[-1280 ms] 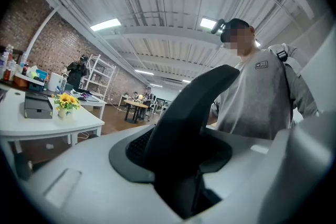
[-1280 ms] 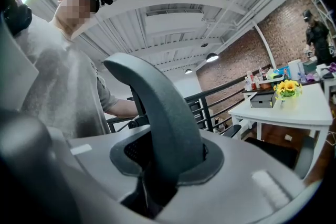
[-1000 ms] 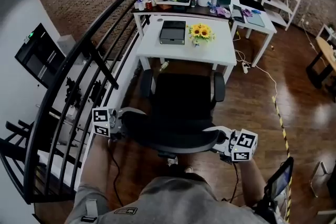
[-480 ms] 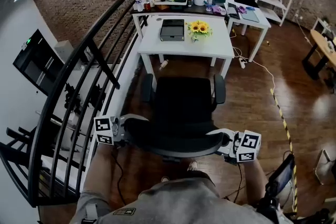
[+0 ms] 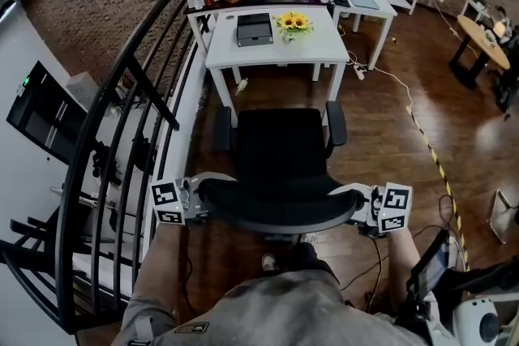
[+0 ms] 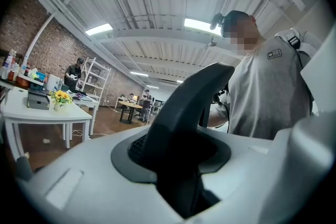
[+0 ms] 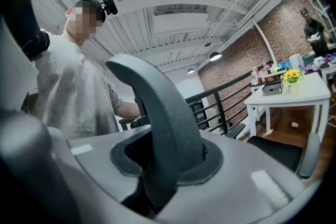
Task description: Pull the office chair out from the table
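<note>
Jaws first: my left gripper point(image 5: 197, 202) has just been closing down, and it's clamped on the left end of the office chair's point(image 5: 280, 150) black backrest point(image 5: 280, 211). The jaws are partly apart and the rim fills the gap between them. My right gripper point(image 5: 362, 208) is pinched on the right end of that same rim, also with the rim wedged between the jaws. So it's one gripper on each side. The chair sits on the wood floor point(image 5: 381, 134) right in front of me, seat facing the white table point(image 5: 268, 54). A strip of floor shows between the seat and the table's edge. A black box point(image 5: 254, 29) and some sunflowers point(image 5: 293, 22) sit on the table.
</note>
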The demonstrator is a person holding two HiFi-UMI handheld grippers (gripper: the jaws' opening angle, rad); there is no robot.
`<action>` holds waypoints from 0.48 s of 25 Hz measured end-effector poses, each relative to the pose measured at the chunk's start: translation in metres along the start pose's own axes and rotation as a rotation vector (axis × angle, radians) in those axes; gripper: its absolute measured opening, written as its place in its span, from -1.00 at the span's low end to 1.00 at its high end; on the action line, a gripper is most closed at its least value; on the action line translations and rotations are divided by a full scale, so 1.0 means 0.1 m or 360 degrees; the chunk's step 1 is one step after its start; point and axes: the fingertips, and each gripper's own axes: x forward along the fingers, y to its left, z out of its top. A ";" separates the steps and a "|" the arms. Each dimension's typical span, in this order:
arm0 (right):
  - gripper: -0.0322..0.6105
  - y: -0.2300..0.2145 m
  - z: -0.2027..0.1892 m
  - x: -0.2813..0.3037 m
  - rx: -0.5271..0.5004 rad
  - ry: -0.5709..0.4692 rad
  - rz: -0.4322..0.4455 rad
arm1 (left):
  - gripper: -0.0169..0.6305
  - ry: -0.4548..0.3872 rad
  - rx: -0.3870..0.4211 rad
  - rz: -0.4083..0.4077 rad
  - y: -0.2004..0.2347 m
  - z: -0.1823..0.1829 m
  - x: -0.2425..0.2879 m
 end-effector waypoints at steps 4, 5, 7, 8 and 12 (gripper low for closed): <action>-0.53 0.29 -0.07 0.03 0.0011 -0.0001 -0.0002 | -0.49 0.0004 -0.0001 -0.0013 -0.26 -0.04 -0.07; -0.54 0.35 -0.09 0.03 0.0013 -0.0004 0.0001 | -0.49 0.0005 -0.0002 -0.0014 -0.32 -0.05 -0.08; -0.54 0.48 -0.13 0.02 0.0018 -0.0008 0.0007 | -0.49 0.0009 -0.0008 -0.0020 -0.44 -0.08 -0.08; -0.54 0.54 -0.15 0.02 0.0021 -0.0009 0.0010 | -0.49 0.0011 -0.0012 -0.0024 -0.51 -0.10 -0.09; -0.54 0.79 -0.23 0.05 0.0020 -0.0004 0.0026 | -0.49 0.0002 -0.0012 -0.0010 -0.74 -0.14 -0.16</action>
